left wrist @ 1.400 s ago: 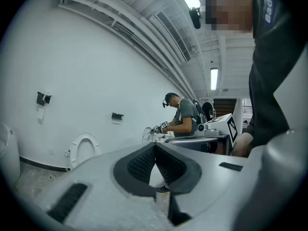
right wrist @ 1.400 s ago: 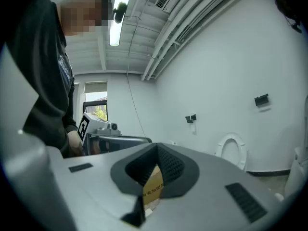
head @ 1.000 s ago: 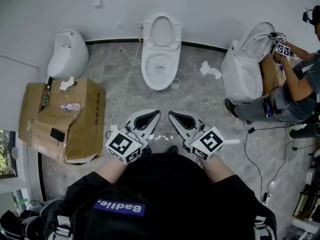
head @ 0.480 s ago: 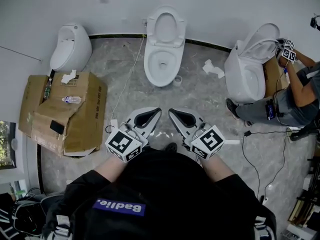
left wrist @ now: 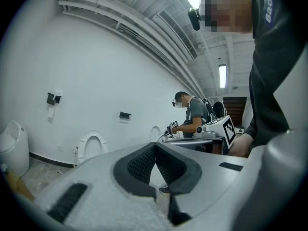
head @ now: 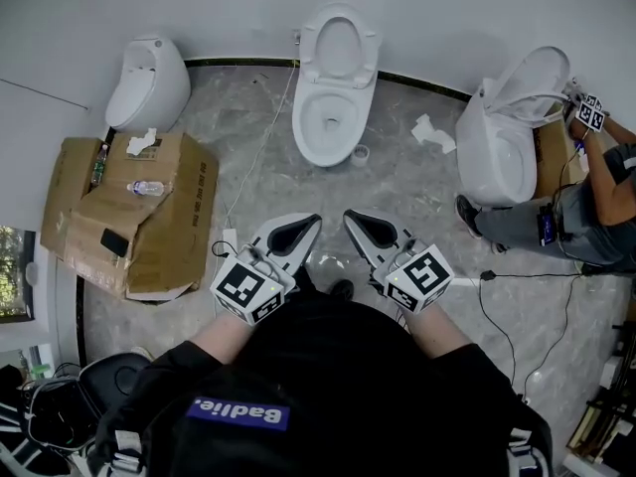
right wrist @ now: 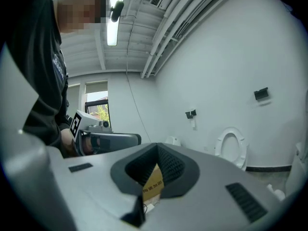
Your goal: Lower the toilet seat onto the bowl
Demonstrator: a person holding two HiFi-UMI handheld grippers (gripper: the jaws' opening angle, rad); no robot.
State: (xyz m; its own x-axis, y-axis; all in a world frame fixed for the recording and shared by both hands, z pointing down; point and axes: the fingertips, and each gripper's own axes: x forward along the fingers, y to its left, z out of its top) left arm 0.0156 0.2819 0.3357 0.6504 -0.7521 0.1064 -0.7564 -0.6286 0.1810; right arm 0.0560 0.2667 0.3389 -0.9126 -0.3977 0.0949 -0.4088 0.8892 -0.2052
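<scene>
The white toilet [head: 331, 117] stands against the far wall, its seat [head: 339, 44] raised upright against the wall above the bowl. The same seat shows far off in the left gripper view [left wrist: 91, 147] and in the right gripper view [right wrist: 231, 147]. I hold both grippers close to my body, well short of the toilet, pointing towards it. My left gripper [head: 310, 221] [left wrist: 155, 145] is shut with nothing between its jaws. My right gripper [head: 351, 217] [right wrist: 157, 147] is shut and empty too.
A small white urinal [head: 149, 82] stands at the far left. In front of it lies a flattened cardboard box [head: 169, 251] with a bottle [head: 147, 187] and a phone [head: 114, 241]. At the right a person [head: 586, 207] works on another toilet [head: 502, 147]. Cables [head: 248, 182] and crumpled paper [head: 433, 132] lie on the floor.
The head view has shifted a little, and the toilet sits slightly further right in the picture. My right gripper has drifted slightly right. Both grippers stay shut.
</scene>
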